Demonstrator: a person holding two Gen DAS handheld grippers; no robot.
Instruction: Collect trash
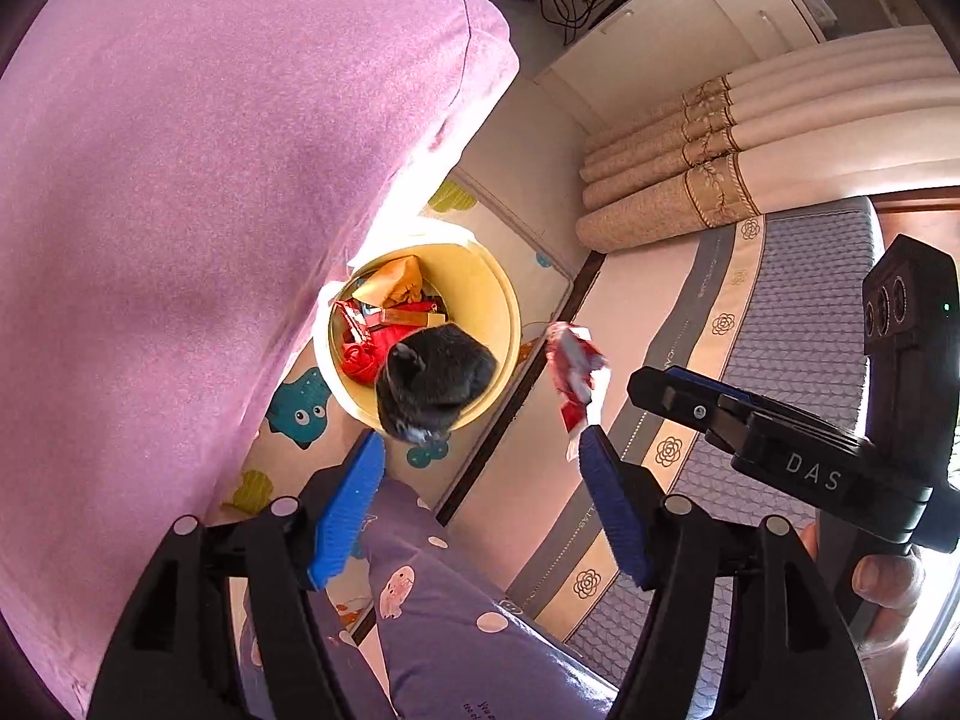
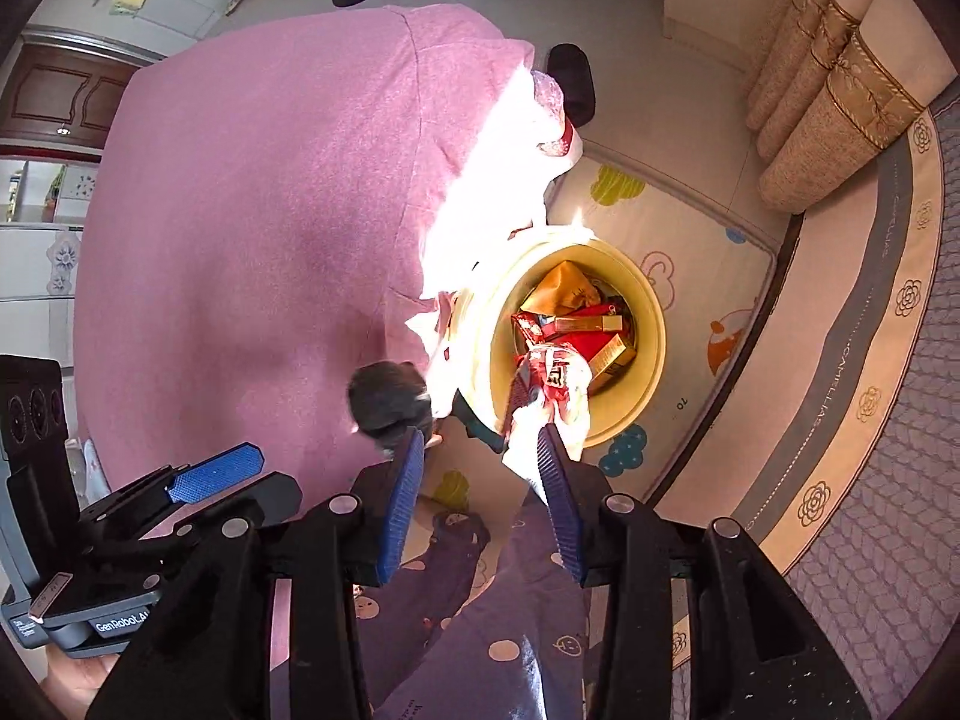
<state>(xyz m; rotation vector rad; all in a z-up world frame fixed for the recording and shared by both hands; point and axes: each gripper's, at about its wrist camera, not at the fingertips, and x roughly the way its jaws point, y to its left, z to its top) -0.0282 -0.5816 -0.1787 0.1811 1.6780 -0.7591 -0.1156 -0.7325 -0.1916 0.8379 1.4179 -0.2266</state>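
A round cream bin [image 1: 501, 300] [image 2: 651, 324] stands on the floor mat below both grippers, holding red wrappers, an orange bag and a gold box. My left gripper [image 1: 480, 438] is open. A dark fuzzy clump [image 1: 435, 384] [image 2: 390, 399] hangs just past its left fingertip, over the bin's near rim, with no pad pressing on it. My right gripper [image 2: 480, 441] is open too. A crumpled red-and-white wrapper [image 2: 552, 384] [image 1: 576, 372] lies against its right fingertip only, above the bin's mouth. In the left wrist view the right gripper's fingers [image 1: 666, 387] show at the right.
A large pink-covered cushion [image 1: 210, 210] crowds the bin's left side. A cartoon play mat [image 2: 708, 252] lies under the bin, bordered by a flower-edged mattress [image 2: 870, 420]. Rolled curtains [image 1: 690, 180] stand behind. A person's purple-patterned leg [image 1: 456, 618] is below the grippers.
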